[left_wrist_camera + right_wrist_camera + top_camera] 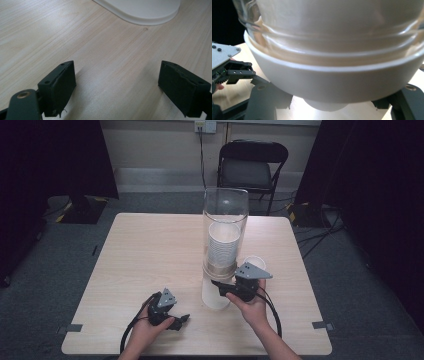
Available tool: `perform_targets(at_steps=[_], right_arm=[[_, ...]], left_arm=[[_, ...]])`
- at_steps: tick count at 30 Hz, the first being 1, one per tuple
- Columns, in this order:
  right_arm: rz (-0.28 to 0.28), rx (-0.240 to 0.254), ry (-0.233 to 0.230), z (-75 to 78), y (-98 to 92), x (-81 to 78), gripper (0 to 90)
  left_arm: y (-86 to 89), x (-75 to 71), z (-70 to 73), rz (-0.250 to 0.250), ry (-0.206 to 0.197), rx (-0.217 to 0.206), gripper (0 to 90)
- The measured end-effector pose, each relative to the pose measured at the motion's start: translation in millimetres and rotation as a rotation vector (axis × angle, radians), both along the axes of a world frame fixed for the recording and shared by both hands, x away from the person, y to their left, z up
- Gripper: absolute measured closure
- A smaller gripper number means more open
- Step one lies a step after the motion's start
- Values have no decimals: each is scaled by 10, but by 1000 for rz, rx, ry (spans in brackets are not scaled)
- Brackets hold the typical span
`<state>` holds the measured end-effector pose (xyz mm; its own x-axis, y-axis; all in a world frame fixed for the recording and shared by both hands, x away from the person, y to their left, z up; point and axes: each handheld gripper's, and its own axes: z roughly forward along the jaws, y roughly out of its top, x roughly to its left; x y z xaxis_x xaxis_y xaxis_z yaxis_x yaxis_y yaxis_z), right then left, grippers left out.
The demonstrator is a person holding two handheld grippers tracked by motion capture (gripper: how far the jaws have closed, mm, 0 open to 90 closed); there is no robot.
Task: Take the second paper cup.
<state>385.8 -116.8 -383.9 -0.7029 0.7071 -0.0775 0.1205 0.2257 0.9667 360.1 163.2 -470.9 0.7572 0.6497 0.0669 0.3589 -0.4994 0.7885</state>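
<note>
While the tall clear cylindrical cup dispenser (225, 232) stands near the middle of the pale wooden table (140, 255), its stack of white paper cups (223, 247) showing through the tube, the right gripper (220, 287) reaches in from about five o'clock of its base. In the right gripper view, the lowest white paper cup (332, 85) hangs below the dispenser's rim, and the black jaws sit to either side of it, close against its wall; whether they have actually pinched it is hard to judge, since the cup hides the pads. The left gripper (117, 87) rests low on the table at about seven o'clock of the dispenser, jaws spread wide with nothing between them.

The step looks like drawing one cup out of the bottom. Done well, that means squeezing lightly enough not to crush the thin wall, then pulling straight down along the tube's axis so the stack above stays put. A second white cup (255, 262) stands at about three o'clock.
</note>
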Motion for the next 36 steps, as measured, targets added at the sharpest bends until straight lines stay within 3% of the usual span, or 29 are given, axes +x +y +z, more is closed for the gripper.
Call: perform_targets(at_steps=[11, 12, 13, 14, 16, 17, 20, 22, 23, 28, 32, 36], right_arm=[[3, 18, -9, -47, -4, -6, 340], [6, -7, 20, -67, 10, -7, 360], [7, -84, 68, -178, 19, 23, 369], [3, -89, 138, -330, -1, 19, 369], [4, -67, 165, -572, -16, -81, 366], [4, -67, 165, -572, -16, -81, 366], [29, -105, 226, -616, -40, -133, 360], [32, -127, 233, -626, -50, -146, 359], [44, -178, 245, -680, -75, -170, 355], [36, -171, 203, -651, -247, -252, 349], [42, -160, 197, -593, -378, -307, 346], [2, -150, 189, -597, -587, -301, 343]], left_arm=[[0, -1, -1, 0, -1, -1, 140], [0, 0, 1, 0, 0, 0, 140], [2, -2, 1, 0, -1, 0, 140], [3, -6, 0, 2, 4, -4, 140], [5, -7, 0, 3, 4, -4, 140], [5, -7, 0, 3, 4, -4, 139], [5, -7, 0, 3, 4, -3, 139], [5, -8, 0, 2, 4, -3, 139], [6, -9, 0, 2, 4, -2, 139], [13, -11, 4, 1, 3, 7, 139], [13, -11, 4, 1, 3, 7, 139], [12, -11, 4, 1, 3, 5, 138]])
